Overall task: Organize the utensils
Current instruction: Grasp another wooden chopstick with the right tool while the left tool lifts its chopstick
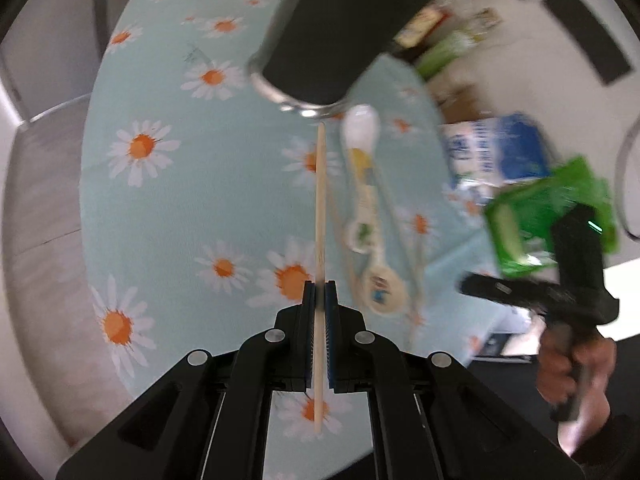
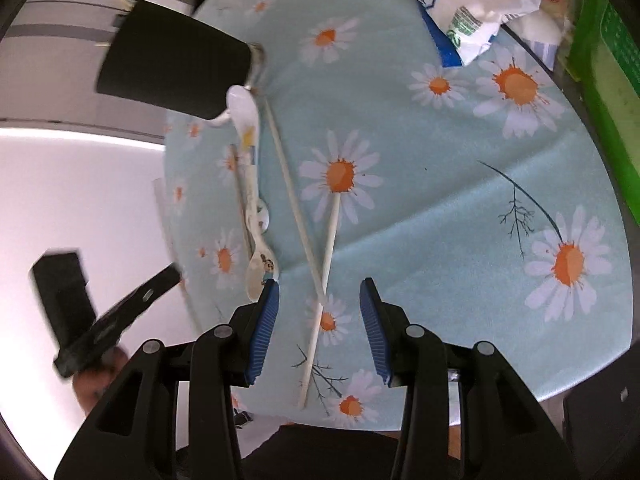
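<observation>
Chopstick work sets the step: the left gripper (image 1: 320, 292) is clamped on one slim pale wooden chopstick (image 1: 320, 208), its tip aimed at the tall black cylindrical holder with a shiny metal rim (image 1: 332, 32). I judge it should lift steeply and enter the holder from above, as the smooth stick may swivel in the ribbed blue pads (image 1: 331, 320). The right gripper (image 2: 319, 320) stands wide, straddling two crossed white chopsticks (image 2: 320, 292) on the daisy-print cloth (image 2: 460, 208), beside glossy ceramic spoons (image 2: 256, 216).
</observation>
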`<state>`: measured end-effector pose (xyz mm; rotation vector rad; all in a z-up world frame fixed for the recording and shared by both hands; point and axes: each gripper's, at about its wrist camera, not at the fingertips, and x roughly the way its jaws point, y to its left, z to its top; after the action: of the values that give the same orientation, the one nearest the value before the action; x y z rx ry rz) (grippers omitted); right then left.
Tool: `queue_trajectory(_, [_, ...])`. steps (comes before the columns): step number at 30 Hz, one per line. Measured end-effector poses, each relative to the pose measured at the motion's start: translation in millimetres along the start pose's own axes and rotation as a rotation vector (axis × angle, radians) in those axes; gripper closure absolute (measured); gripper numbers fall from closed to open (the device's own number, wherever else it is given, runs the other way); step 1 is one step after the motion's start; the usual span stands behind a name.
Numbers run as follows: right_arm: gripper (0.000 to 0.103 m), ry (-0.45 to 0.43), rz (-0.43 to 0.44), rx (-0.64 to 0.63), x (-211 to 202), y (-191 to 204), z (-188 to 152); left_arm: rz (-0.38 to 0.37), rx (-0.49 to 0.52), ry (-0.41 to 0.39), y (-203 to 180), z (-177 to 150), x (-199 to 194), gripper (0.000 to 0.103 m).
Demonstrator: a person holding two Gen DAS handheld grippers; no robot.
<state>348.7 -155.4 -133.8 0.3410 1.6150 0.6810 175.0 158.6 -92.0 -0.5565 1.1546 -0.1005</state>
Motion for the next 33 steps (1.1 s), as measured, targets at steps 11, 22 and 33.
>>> queue_trajectory(11, [0.079,0.013,-0.235,0.173,33,20,24,-0.129,0.14,-0.093,-1,-25,-40,0.099])
queue_trajectory(22, [0.083,0.016,-0.424,0.163,59,50,34,-0.217,0.151,-0.107,33,-41,-40,0.099])
queue_trajectory(33, [0.084,0.033,-0.602,0.116,113,101,37,-0.278,0.192,-0.095,45,-46,-50,0.099])
